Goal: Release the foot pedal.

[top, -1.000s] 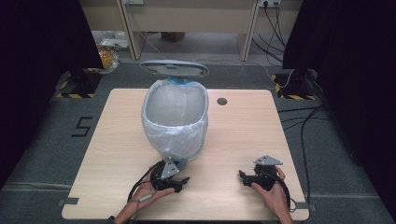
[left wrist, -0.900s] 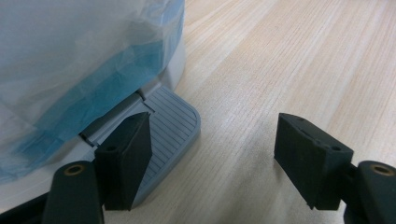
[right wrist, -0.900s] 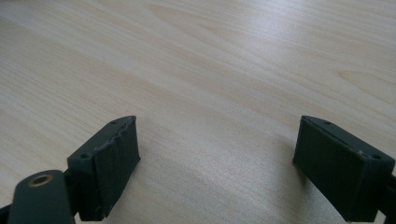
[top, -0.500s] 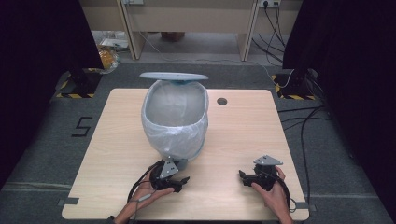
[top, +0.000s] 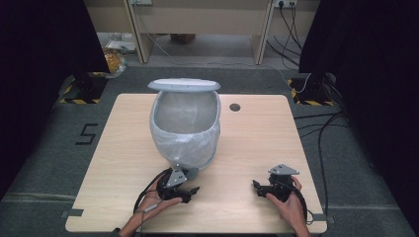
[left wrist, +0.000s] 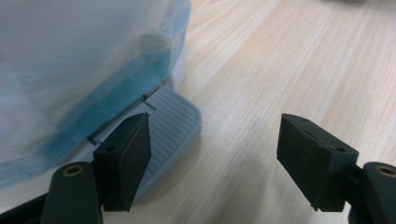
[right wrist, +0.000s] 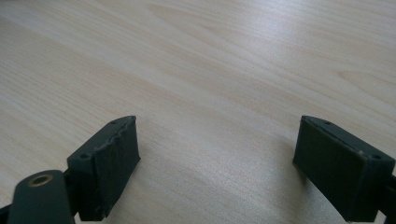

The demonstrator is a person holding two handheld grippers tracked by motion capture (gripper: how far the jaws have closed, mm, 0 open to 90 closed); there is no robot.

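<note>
A pedal bin lined with a white bag stands mid-table, its grey lid tilted low over the back rim. The grey ribbed pedal sticks out at its foot. My left gripper lies on the table just in front of the pedal. The left gripper is open and its jaws have just been opening. One jaw stands over the pedal's edge, and bare wood lies between the two. My right gripper rests near the front right; the right gripper is open over bare wood.
The wooden table has a round cable hole behind and right of the bin. Cables run over the grey floor to the right. A desk frame stands beyond the far edge.
The bin's lid has swung down from raised to low over the rim. Both hands have stayed where they were.
</note>
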